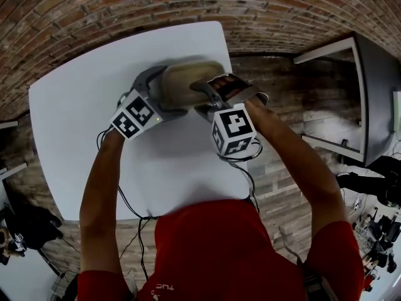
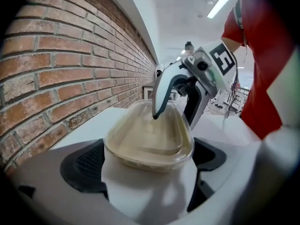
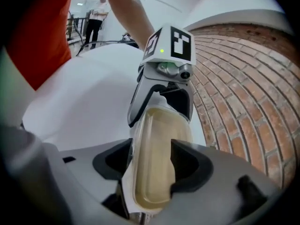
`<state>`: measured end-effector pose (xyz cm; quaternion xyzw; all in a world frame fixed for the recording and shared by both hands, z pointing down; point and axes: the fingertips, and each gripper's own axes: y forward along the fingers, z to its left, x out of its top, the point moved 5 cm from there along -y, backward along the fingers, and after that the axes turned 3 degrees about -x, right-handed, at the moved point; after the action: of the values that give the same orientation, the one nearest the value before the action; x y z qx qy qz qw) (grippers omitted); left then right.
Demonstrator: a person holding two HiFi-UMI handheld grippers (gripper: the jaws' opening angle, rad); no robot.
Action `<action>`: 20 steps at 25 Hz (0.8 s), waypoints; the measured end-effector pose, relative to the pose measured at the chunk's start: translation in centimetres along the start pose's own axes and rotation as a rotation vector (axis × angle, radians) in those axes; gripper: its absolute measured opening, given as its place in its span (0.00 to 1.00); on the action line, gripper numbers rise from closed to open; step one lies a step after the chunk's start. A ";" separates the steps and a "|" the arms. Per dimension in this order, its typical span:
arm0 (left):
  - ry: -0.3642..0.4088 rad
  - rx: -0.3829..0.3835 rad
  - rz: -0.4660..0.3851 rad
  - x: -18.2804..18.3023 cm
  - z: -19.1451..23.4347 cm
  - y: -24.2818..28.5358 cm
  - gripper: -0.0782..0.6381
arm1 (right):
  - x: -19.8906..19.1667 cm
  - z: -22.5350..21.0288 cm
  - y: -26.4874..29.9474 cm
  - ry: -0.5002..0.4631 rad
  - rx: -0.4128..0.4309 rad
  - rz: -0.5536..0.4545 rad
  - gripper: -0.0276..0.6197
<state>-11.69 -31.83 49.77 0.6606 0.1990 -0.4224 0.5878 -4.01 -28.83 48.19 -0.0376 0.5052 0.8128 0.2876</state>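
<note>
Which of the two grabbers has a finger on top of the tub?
The right gripper: its pale finger rests on top of the tub, while the left gripper clasps the tub by its sides.

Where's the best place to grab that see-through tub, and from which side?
Probably the two long side walls of the tub, just under the rim, coming in level from a narrow end, as the left claw does. Those walls are fairly straight and it sits level; rounded corners would slip.
</note>
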 end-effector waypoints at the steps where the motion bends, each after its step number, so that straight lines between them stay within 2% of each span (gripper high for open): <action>1: 0.013 0.002 0.002 0.0 0.0 0.0 0.89 | 0.0 -0.1 -0.1 0.025 0.023 -0.014 0.45; 6: 0.090 0.017 0.049 -0.5 0.0 0.2 0.89 | 0.0 -1.0 -0.6 0.109 0.165 -0.049 0.45; 10: 0.096 0.054 0.052 -0.5 0.2 0.4 0.89 | 0.1 -1.9 -1.1 0.204 0.264 -0.075 0.45; 12: 0.085 0.066 0.038 -0.4 0.4 0.3 0.89 | 0.3 -2.1 -1.1 0.201 0.250 -0.067 0.45; 17: 0.072 0.070 0.034 -0.5 0.5 0.0 0.89 | 0.8 -1.1 -0.8 0.055 0.115 -0.004 0.45; 20: 0.061 0.069 0.030 -0.6 0.5 0.1 0.89 | 1.6 -0.7 -0.5 0.007 0.065 0.005 0.45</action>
<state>-12.14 -32.15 50.34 0.6958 0.1922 -0.3999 0.5648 -5.24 -28.52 46.88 -0.0299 0.5323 0.7965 0.2851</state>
